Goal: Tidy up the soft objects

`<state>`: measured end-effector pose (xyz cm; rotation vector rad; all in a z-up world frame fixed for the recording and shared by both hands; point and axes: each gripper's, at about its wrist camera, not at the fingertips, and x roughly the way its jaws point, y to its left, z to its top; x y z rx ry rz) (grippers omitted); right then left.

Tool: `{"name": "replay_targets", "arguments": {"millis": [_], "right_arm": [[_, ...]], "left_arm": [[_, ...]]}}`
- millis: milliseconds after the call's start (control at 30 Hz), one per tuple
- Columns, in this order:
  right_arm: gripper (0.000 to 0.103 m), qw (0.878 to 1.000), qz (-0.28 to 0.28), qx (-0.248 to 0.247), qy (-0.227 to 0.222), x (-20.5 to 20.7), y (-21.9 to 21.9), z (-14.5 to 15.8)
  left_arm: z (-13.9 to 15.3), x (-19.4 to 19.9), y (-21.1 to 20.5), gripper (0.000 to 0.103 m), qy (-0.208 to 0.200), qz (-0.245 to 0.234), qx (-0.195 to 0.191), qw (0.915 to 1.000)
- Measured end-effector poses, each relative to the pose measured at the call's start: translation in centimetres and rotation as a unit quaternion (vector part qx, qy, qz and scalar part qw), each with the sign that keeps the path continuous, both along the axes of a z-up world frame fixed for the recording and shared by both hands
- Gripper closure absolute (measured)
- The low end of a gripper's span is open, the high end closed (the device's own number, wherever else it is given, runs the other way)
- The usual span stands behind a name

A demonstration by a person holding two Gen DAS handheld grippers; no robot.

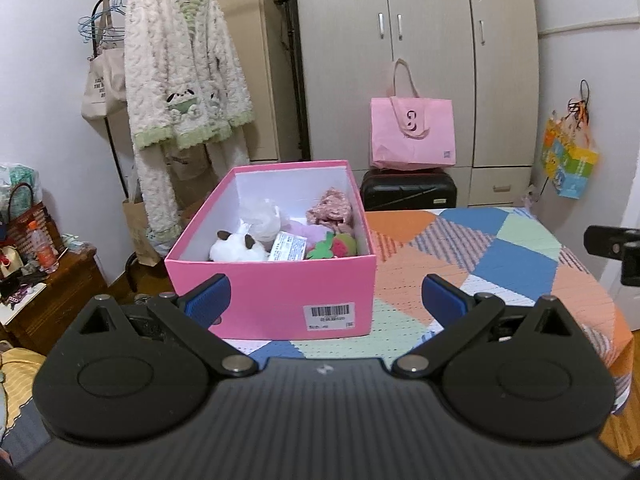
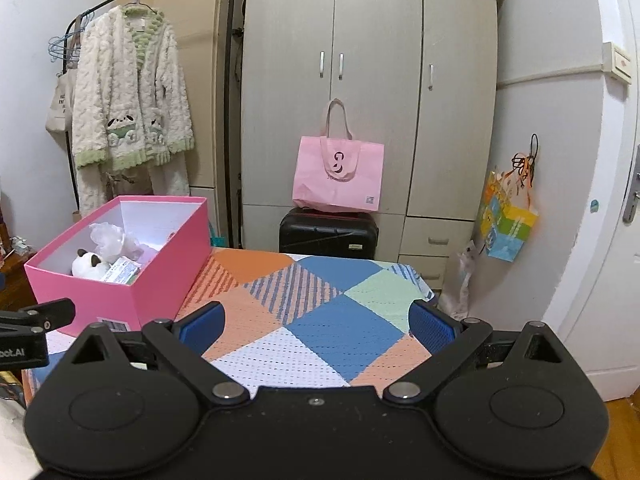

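Note:
A pink box [image 1: 276,292] stands on the patchwork-covered table [image 1: 500,264], its lid off. Inside lie a white plush with dark ears [image 1: 236,249], a crumpled white bag [image 1: 262,218], a pink knitted piece [image 1: 332,210], a red-and-green plush [image 1: 336,247] and a labelled packet [image 1: 288,247]. My left gripper [image 1: 324,300] hovers open just in front of the box, nothing between its blue pads. The right wrist view shows the same box [image 2: 160,280] at the left, and my right gripper [image 2: 316,328] open over the bare cloth [image 2: 320,320], holding nothing.
Behind the table stand a black suitcase [image 1: 408,192] with a pink tote bag [image 1: 412,136] on it, and a wardrobe [image 1: 420,60]. A fleece robe [image 1: 180,80] hangs on a rack at the left. A cluttered wooden cabinet [image 1: 52,300] sits at the far left. A door [image 2: 600,200] is on the right.

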<state>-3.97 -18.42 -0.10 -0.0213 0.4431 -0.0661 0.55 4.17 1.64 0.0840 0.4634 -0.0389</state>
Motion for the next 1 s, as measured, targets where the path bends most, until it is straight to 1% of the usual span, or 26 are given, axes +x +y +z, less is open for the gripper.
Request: {"name": "replay_targets", "arguments": {"millis": [333,567,800,1000], "right_arm": [[0.003,1.000,0.019,0.002,-0.002,-0.12,0.31,-0.23],[0.003,1.000,0.017,0.001,-0.002,-0.05,0.13,-0.60],[0.003,1.000,0.015,0.002,-0.006,-0.25,-0.08,-0.73],[0.003,1.000,0.014,-0.001,-0.007,-0.32,-0.10,-0.90]], "left_arm": [[-0.09,0.05,0.00,0.000,0.005,0.003,0.001,1.0000],[-0.13,-0.07,-0.20,0.000,0.005,0.001,0.004,1.0000],[-0.38,-0.36,-0.43,0.000,0.002,0.010,0.010,0.9999],[-0.44,-0.51,-0.55,0.000,0.004,0.002,0.013,0.9999]]}}
